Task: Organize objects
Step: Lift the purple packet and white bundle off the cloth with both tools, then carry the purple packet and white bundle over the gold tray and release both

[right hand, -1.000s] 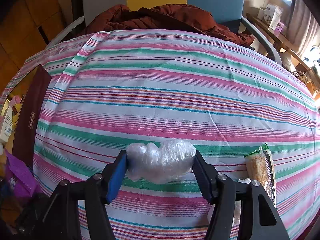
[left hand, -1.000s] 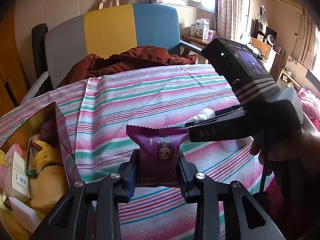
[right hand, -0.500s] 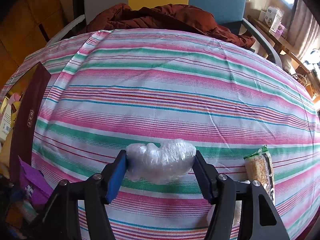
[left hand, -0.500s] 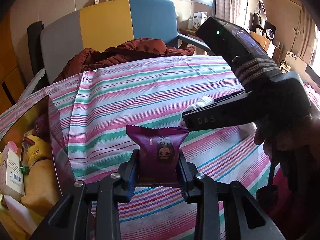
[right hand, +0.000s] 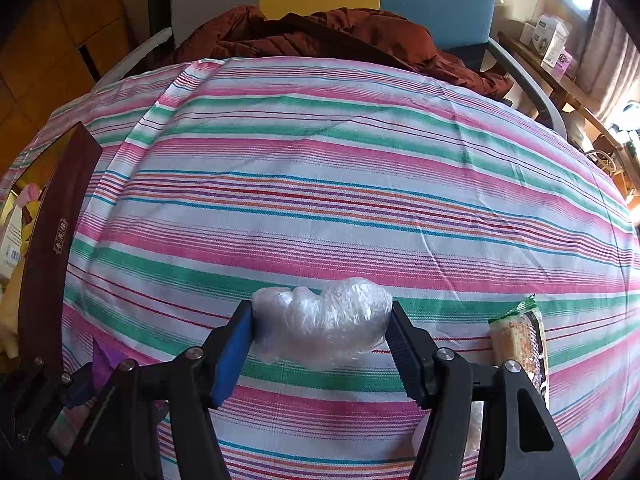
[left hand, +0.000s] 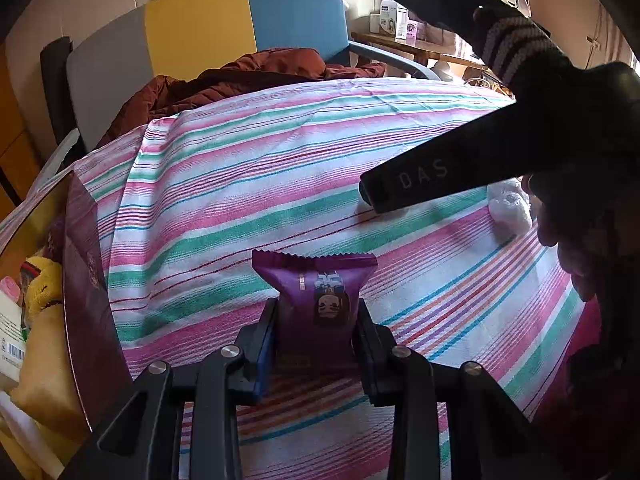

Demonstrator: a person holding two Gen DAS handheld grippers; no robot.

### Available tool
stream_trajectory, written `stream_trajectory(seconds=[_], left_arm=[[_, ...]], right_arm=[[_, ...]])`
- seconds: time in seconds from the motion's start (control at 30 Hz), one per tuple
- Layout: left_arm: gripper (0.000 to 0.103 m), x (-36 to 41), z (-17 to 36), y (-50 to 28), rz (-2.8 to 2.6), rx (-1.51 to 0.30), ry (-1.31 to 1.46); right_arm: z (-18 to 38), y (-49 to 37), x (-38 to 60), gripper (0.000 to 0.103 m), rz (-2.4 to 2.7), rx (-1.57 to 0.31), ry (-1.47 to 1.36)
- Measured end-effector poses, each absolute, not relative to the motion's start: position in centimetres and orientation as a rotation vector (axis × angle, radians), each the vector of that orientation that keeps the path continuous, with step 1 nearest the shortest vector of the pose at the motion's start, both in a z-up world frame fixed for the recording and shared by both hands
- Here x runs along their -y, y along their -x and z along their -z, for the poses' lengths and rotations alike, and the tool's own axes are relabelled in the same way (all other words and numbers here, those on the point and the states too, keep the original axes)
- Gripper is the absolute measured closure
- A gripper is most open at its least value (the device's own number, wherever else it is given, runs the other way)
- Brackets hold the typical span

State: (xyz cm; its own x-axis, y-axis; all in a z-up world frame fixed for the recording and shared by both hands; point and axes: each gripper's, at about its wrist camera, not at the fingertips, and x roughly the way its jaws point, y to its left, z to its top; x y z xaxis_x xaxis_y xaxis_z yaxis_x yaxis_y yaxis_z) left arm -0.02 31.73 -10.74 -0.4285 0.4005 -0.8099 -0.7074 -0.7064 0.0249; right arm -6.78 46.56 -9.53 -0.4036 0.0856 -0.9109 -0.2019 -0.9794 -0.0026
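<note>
Striped cloth (right hand: 340, 208) in pink, green and white covers the table, and behind it we see a chair (left hand: 224, 36) with grey, yellow and blue back panels and a rust-brown jacket (right hand: 320, 36) heaped on the seat. Our left tool (left hand: 316, 332) is clenched on a purple snack packet (left hand: 316, 292), which stands upright between the pads with its crimped top edge uppermost (a small cartoon face shows on the wrapper). Our right tool (right hand: 320, 320) is clamped on a crumpled clear plastic bundle (right hand: 324, 320), held just above the cloth near the table's front edge. In the left wrist view the right tool's black body (left hand: 440, 176) crosses the upper right, marked "DAS", with a hand (left hand: 576, 248) gripping it, and the plastic bundle peeks out behind it. At the left edge of the table sits an open dark maroon box (left hand: 88, 280) with a gold interior; inside we make out a yellow plush item (left hand: 44, 284) and a white carton with a barcode (left hand: 10, 336). On the cloth just to the right of the right tool lies a green-edged cracker packet (right hand: 520, 336), partly hidden by the tool's arm.
</note>
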Motion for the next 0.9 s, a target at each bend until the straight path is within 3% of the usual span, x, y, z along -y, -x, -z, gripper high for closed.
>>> stream_trajectory(seconds=[0.4, 0.9], left_arm=[[0.069, -31.9, 10.5, -0.1, -2.142, -0.487, 1.059], [0.069, -24.1, 2.3, -0.4, -2.272, -0.332, 0.911]], right_arm=[[9.2, 6.6, -46.8, 0.038, -2.523, -0.207, 1.593], [6.4, 5.3, -42.9, 0.038, -2.664, -0.305, 1.545]])
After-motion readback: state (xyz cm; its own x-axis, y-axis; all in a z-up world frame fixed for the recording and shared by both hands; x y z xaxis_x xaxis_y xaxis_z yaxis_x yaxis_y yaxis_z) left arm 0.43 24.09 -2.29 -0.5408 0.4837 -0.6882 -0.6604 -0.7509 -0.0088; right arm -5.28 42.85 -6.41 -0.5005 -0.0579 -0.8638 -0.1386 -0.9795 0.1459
